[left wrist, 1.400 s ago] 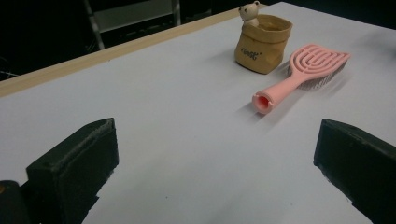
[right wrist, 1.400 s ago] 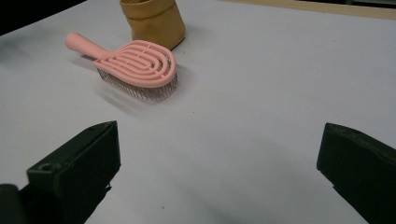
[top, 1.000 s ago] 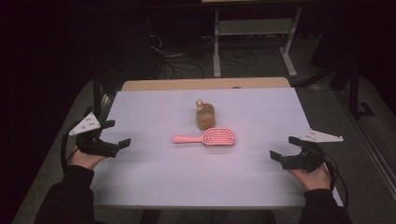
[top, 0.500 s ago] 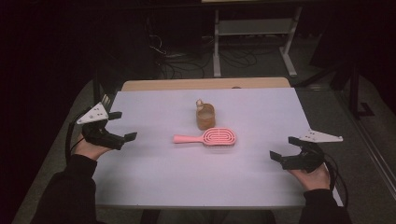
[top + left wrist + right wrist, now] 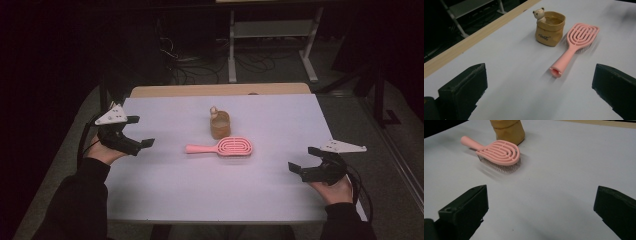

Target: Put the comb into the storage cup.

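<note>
A pink hairbrush point(image 5: 224, 147) lies bristles down at the middle of the white table point(image 5: 165, 190), handle pointing left. Just behind it stands a small brown bag-shaped pot point(image 5: 220, 125) with a little bear figure on its rim. My left gripper point(image 5: 142, 132) hovers open at the table's left side, left of the brush handle point(image 5: 560, 65); the pot point(image 5: 550, 28) is beyond it. My right gripper point(image 5: 303, 160) stands open near the front right, with the brush head point(image 5: 500, 154) and pot point(image 5: 507, 129) ahead to its left. Both hold nothing.
A wooden strip point(image 5: 220, 89) runs along the table's far edge. Beyond it, on the dark floor, stand a metal rack point(image 5: 272, 37) and loose cables point(image 5: 185, 67). The table's edges drop off close beside both hands.
My left gripper has moved forward and to the right, toward the brush handle, and rose slightly. The right gripper has stayed in place. Brush and pot have not moved.
</note>
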A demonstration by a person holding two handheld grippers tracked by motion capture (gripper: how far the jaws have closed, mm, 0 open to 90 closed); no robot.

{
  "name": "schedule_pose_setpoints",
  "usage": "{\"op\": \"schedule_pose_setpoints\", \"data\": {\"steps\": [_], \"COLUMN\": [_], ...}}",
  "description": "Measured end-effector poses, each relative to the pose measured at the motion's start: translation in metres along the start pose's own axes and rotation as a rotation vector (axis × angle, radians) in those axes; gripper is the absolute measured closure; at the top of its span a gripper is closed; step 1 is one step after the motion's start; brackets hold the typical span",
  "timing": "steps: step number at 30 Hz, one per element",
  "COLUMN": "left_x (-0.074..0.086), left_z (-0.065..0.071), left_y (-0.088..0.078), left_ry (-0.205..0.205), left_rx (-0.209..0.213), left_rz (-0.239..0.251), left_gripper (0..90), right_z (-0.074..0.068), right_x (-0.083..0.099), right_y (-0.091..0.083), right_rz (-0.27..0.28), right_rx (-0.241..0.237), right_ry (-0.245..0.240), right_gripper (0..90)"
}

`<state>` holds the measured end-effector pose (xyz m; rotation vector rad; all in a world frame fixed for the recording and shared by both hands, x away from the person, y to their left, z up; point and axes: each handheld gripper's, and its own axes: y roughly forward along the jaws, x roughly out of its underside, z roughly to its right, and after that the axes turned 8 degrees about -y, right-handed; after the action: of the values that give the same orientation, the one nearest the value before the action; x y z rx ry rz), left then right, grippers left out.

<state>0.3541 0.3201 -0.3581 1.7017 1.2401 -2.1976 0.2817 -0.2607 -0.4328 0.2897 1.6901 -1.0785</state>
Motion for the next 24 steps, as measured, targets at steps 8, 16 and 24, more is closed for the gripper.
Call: {"op": "schedule_pose_setpoints", "data": {"steps": [8, 16, 24], "left_x": [-0.005, -0.011, -0.014], "left_z": [0.001, 0.003, 0.003], "left_y": [0.017, 0.034, 0.05], "left_ry": [0.019, 0.025, 0.033], "left_rx": [0.032, 0.058, 0.076], "left_rz": [-0.029, -0.06, -0.081], "left_gripper": [0.0, 0.0, 0.0], "right_z": [-0.001, 0.0, -0.001], "right_x": [0.0, 0.0, 0.0], "right_y": [0.001, 0.001, 0.001], "right_rz": [-0.003, -0.004, -0.005], "right_rx": [-0.006, -0.007, -0.011], "right_ry": [-0.001, -0.001, -0.008], "right_gripper": [0.0, 0.0, 0.0]}}
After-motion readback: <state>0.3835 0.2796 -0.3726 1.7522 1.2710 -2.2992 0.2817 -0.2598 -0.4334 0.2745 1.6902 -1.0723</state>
